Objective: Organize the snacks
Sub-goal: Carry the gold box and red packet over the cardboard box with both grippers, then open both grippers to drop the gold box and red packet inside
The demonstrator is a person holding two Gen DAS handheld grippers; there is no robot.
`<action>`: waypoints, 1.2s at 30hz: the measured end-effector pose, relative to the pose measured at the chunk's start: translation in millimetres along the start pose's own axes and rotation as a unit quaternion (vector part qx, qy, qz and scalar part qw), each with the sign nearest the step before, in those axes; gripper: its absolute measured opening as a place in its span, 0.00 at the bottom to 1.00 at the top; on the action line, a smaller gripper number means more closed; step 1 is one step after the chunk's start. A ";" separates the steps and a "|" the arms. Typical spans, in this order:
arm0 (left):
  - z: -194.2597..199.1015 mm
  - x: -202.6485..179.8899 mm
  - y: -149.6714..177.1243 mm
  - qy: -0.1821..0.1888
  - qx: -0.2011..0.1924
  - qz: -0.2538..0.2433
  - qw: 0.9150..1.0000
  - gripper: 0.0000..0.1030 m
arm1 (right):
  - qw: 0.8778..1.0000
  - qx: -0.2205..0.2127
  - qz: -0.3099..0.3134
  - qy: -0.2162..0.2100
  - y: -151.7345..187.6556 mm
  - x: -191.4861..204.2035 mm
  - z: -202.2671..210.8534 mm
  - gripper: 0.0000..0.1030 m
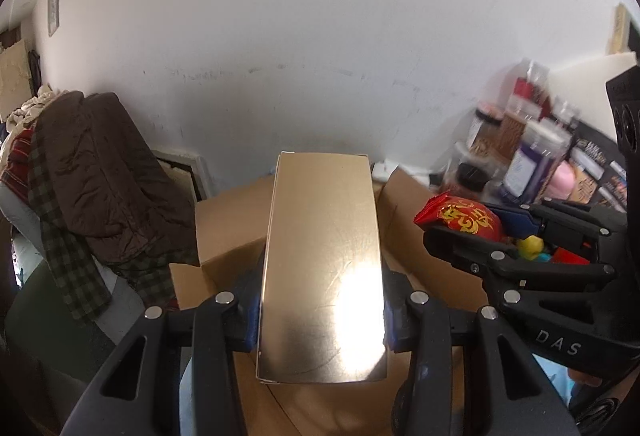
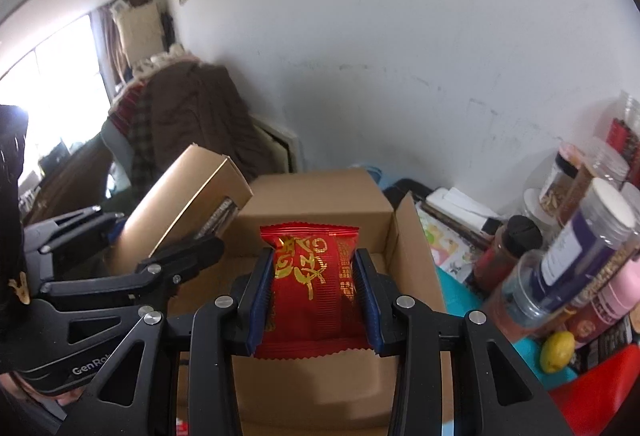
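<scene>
Left gripper (image 1: 322, 320) is clamped on a gold box (image 1: 324, 260), pads on its two long sides near the close end, box pointing away over the open cardboard carton (image 1: 224, 220). Right gripper (image 2: 314, 300) is clamped on a red snack packet (image 2: 310, 284), pads on both side edges approx mid-height, packet upright w/ the open carton (image 2: 320, 196) behind and under it. Box: looks like stiff card w/ a shiny foil skin, prob light, but smooth so it could slip; side grip low on the body looks sound, far end overhangs and may tip if squeezed loosely. Packet: soft, crinkly film, prob very light, contents maybe crushable, so gentle pressure; side seams are a fair hold, though the film could buckle. Jars and bottles (image 2: 580, 236) crowd the right, just beside the carton, a lemon (image 2: 557, 351) near them; coats (image 1: 96, 164) heaped far left.
</scene>
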State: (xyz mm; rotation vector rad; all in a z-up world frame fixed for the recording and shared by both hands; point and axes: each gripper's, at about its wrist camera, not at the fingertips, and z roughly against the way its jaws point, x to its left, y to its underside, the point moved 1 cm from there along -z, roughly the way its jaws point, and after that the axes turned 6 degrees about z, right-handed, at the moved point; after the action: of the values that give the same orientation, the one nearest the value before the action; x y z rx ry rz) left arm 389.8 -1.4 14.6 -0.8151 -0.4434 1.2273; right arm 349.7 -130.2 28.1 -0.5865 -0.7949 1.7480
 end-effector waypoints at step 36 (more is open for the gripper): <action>-68.3 -3.0 31.4 -0.093 0.130 -0.049 0.986 0.44 | 0.990 0.143 -0.003 -0.005 32.5 -17.1 -66.9 0.51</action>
State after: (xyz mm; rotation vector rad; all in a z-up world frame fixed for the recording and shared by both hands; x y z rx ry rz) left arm 416.0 -21.7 -53.0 -0.4530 -0.4579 1.2428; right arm 382.9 -137.8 -40.2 -0.3815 -0.5378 1.8189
